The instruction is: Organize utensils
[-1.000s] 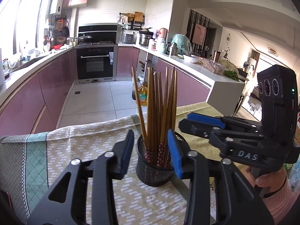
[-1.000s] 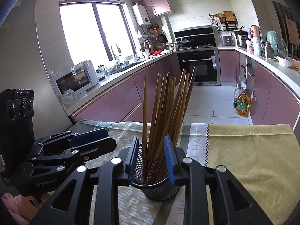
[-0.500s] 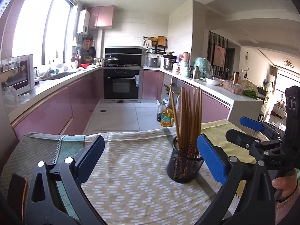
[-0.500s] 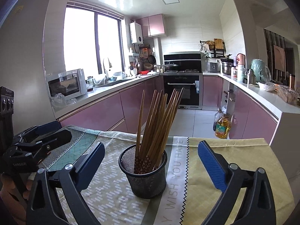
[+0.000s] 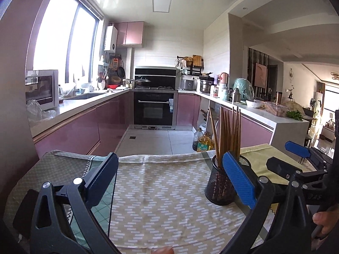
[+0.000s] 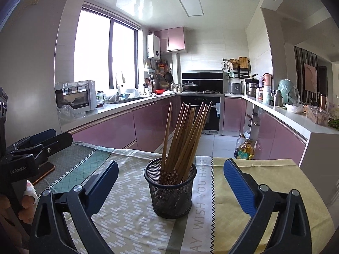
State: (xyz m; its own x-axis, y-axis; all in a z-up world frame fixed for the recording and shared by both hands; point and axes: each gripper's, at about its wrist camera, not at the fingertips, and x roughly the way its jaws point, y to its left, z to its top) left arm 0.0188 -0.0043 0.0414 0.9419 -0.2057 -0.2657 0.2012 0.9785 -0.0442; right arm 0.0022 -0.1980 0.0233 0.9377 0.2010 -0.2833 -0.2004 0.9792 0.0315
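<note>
1. The chopsticks (image 6: 182, 139) are standing bunched and fanning out in the mesh holder (image 6: 170, 192), which is sitting upright on the patterned cloth (image 6: 127, 207) covering the desk (image 5: 63, 160).
2. The right gripper (image 6: 170, 180) is facing the holder with its fingers (image 6: 239, 186) spread wide on either side, touching nothing.
3. The left gripper (image 5: 169, 182) is hanging to the holder's left, its fingers (image 5: 237, 182) also fully apart and empty.
4. Judging by this, the gathering step is looking finished, with the hands releasing.
5. No loose utensils are showing, so the next move is probably calling for a clear retreat without nudging the holder.
</note>
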